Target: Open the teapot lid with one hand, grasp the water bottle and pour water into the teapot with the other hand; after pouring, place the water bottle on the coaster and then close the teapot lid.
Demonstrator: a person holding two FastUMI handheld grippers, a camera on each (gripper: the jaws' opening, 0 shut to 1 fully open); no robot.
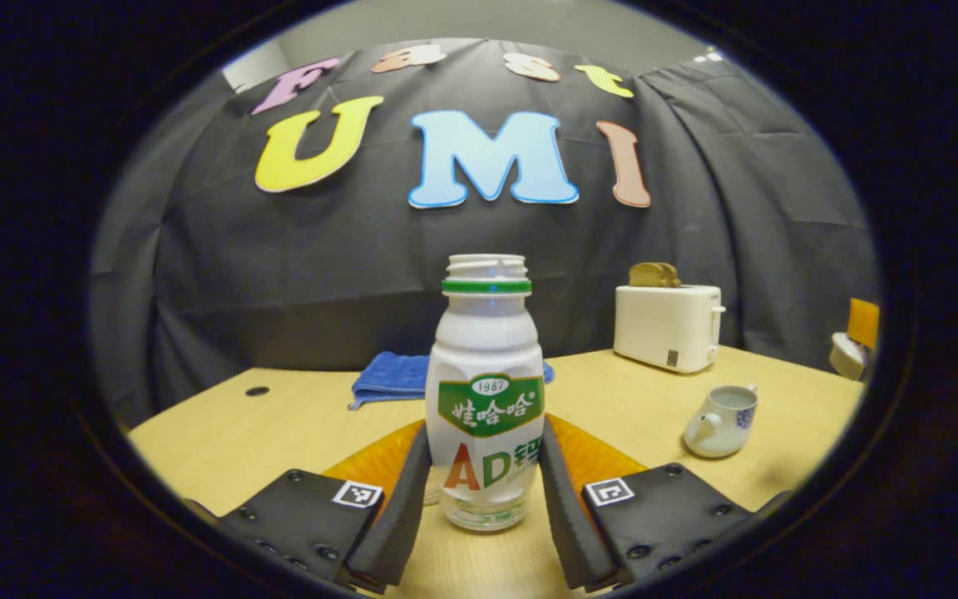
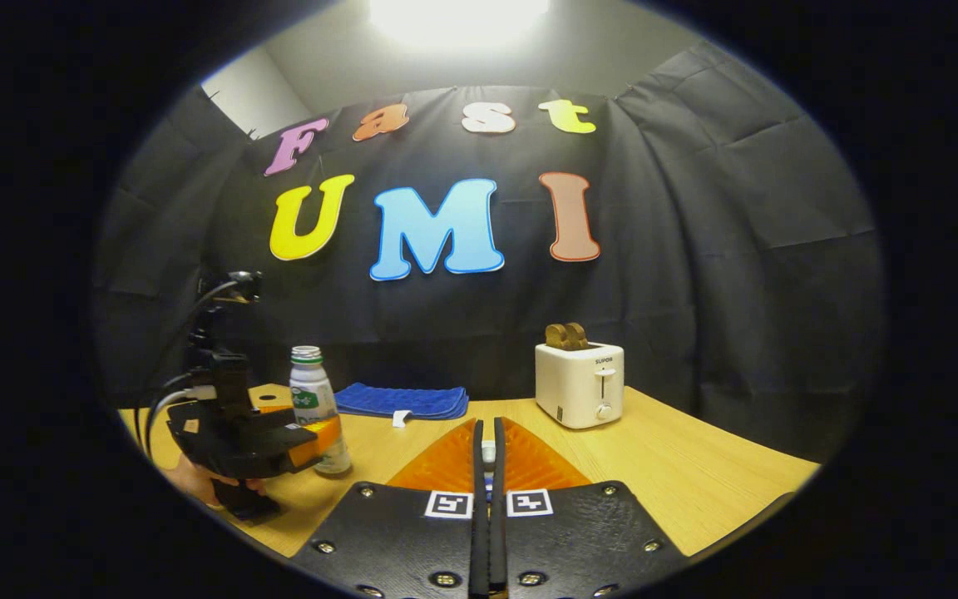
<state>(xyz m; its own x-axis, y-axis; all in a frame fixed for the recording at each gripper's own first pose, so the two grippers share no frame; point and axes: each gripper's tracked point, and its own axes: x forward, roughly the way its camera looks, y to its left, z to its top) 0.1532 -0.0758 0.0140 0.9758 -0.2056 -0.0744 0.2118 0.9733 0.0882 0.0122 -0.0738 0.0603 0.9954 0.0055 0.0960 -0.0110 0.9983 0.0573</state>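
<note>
In the left gripper view, the left gripper stands with its two fingers either side of the lower body of a white plastic water bottle with a green neck ring and no cap; the fingers lie close against its sides, but whether both actually press on it I cannot tell. The bottle stands upright on the pale wooden table. To the right, well apart from it, sits a small white ceramic teapot with blue patterning, its top open and no lid on it. Behind the bottle lies a folded blue cloth, and farther back right a white toaster holds brown bread slices. In the right gripper view, the right gripper has its fingers drawn almost together, nipping a small pale knob-like piece between their tips; what that piece is I cannot make out. Far left there, the left gripper is at the bottle, with a hand beneath it.
</note>
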